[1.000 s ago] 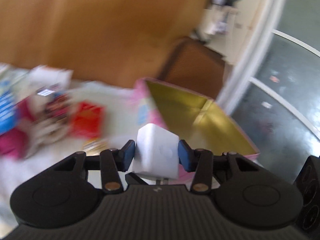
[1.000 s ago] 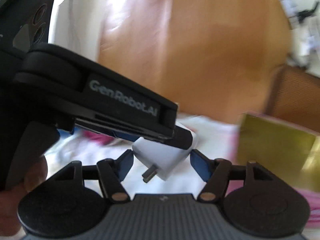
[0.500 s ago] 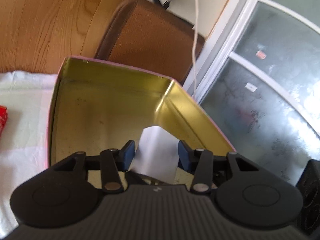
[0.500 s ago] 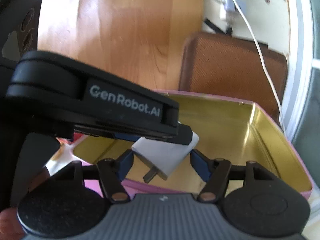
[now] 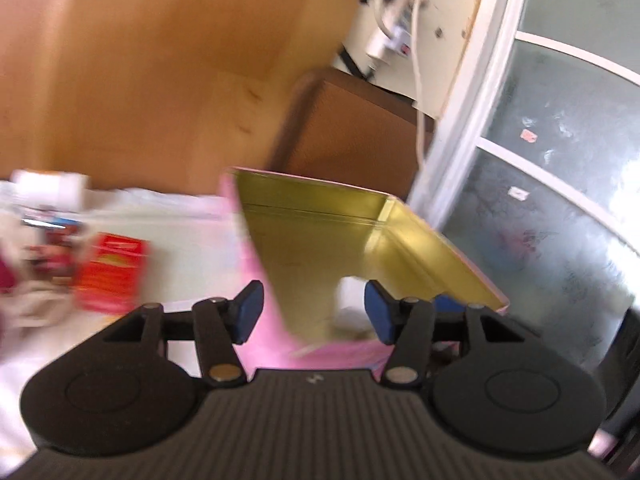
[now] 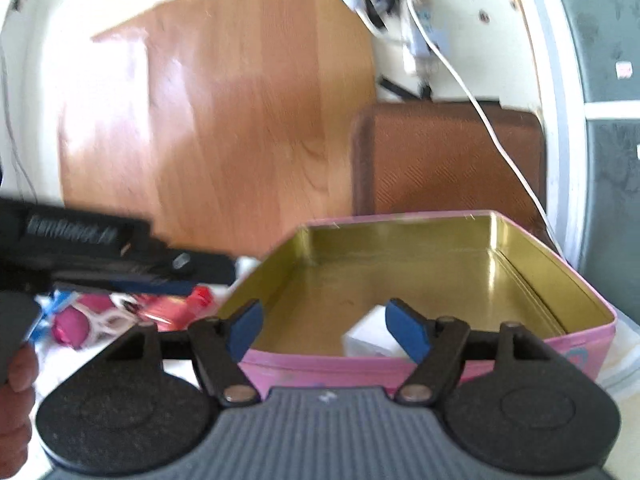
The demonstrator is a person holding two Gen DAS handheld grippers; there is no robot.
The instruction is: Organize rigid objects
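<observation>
A white plug adapter [image 6: 370, 338] lies on the gold floor of the pink tin box [image 6: 472, 362], near its front wall; it also shows in the left wrist view [image 5: 349, 300] inside the tin [image 5: 320, 240]. My left gripper [image 5: 312, 312] is open and empty above the tin's near left edge. In the right wrist view it [image 6: 188, 276] shows from the side, left of the tin. My right gripper [image 6: 326, 328] is open and empty, just in front of the tin.
A red box [image 5: 110, 274] and other small packets [image 6: 104, 316] lie on the white cloth left of the tin. A wooden board [image 6: 224, 112] and a brown chair back [image 6: 448, 160] stand behind. A white cable [image 6: 480, 92] hangs by the window frame.
My left gripper opened and let go of the white adapter, which now lies in the tin. The left gripper then drew back to the left.
</observation>
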